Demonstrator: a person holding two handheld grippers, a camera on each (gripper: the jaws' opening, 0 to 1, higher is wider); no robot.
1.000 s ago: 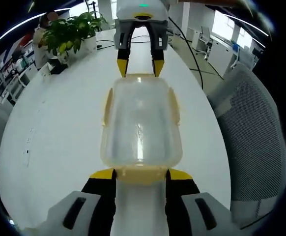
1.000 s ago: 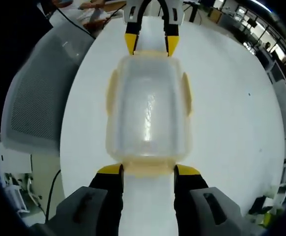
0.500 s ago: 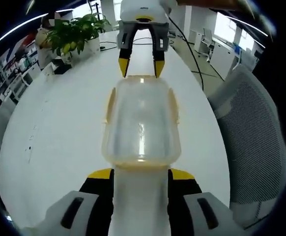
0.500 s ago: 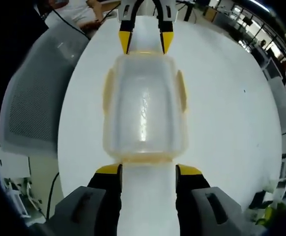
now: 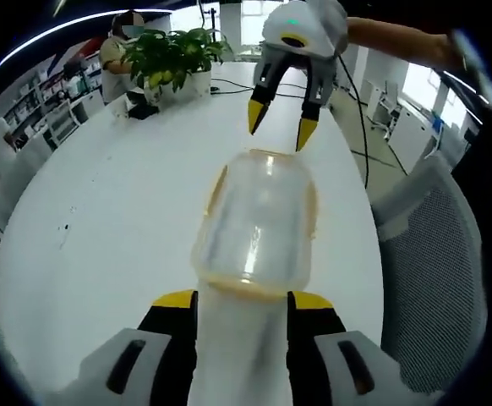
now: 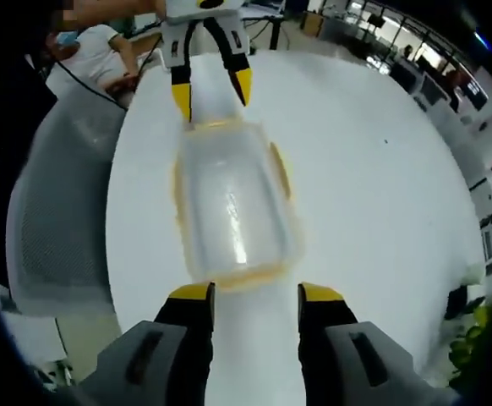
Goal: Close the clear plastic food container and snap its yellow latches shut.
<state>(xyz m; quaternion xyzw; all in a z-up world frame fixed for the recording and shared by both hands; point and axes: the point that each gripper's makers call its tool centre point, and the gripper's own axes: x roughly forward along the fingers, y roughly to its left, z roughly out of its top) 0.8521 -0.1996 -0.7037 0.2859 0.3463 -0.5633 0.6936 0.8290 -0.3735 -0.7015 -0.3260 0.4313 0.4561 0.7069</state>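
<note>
While your left gripper (image 5: 240,298) sits at the bottom centre of the left gripper view with its jaws spread and holding nothing, the clear container (image 5: 257,222) lies on the white table (image 5: 102,237) at mid-frame, just beyond the tips. Your right gripper (image 5: 283,124), at the upper centre, also spread, hovers at the far end of the box. Pressing down off-centre from here could skid the light box across the smooth tabletop, or push it toward the mesh chair (image 5: 432,271) at the right edge.

Over in the right gripper view, your right gripper (image 6: 256,293) stands spread at the bottom, the container (image 6: 229,203) at centre, slanted slightly. Its lid looks seated; the yellow latches (image 6: 281,170) along its sides appear folded down, though I cannot tell whether each has clicked.
</note>
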